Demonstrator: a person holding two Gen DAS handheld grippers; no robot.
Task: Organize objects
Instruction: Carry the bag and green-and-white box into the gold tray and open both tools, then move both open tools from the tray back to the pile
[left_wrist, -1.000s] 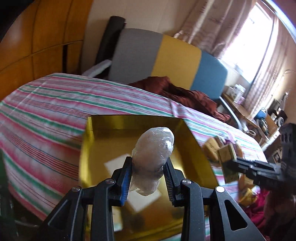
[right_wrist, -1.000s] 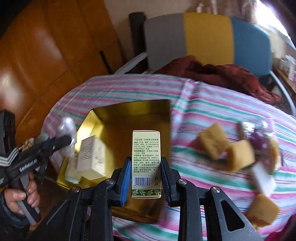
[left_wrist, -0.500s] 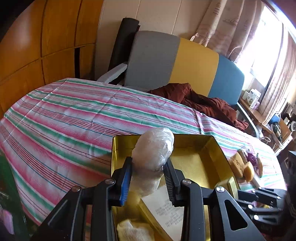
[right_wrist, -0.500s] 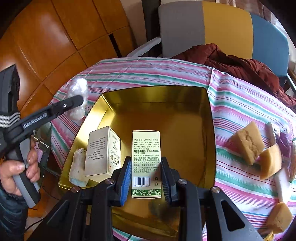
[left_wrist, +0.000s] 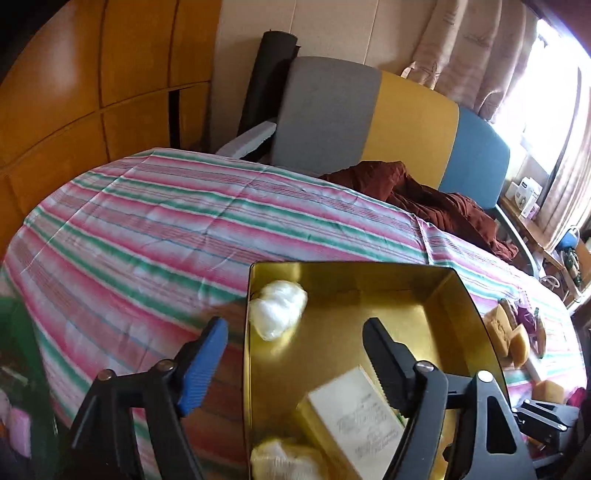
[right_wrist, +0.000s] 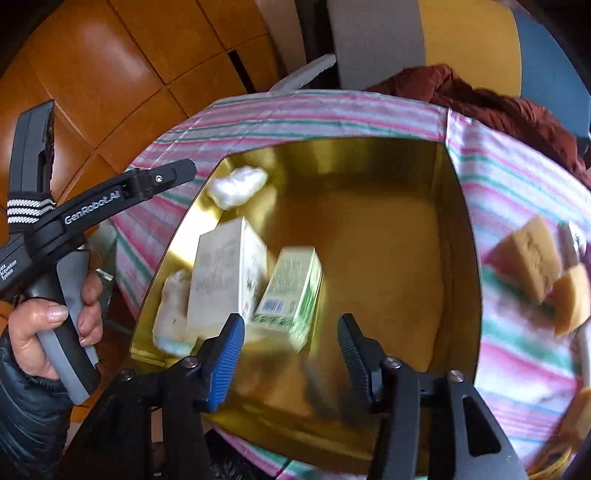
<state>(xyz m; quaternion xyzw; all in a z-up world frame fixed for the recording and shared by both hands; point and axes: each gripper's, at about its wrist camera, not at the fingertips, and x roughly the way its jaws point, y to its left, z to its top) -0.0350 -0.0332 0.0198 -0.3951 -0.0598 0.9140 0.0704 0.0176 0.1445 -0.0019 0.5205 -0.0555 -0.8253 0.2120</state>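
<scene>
We see both grippers just opened, nothing between jaws: left gripper (left_wrist: 295, 332), right gripper (right_wrist: 291, 332). Crinkly white plastic bundle (left_wrist: 277, 309) and green-printed box (right_wrist: 291, 295), blurred, lie inside gold tin (right_wrist: 458, 229).

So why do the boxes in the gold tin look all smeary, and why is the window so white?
Right wrist view: the green box and cream box are blurred, probably motion, while the gold tin glares. Left wrist view: the window is overexposed, the cream box is blurred, and the fisheye lens bends the striped cloth.
</scene>
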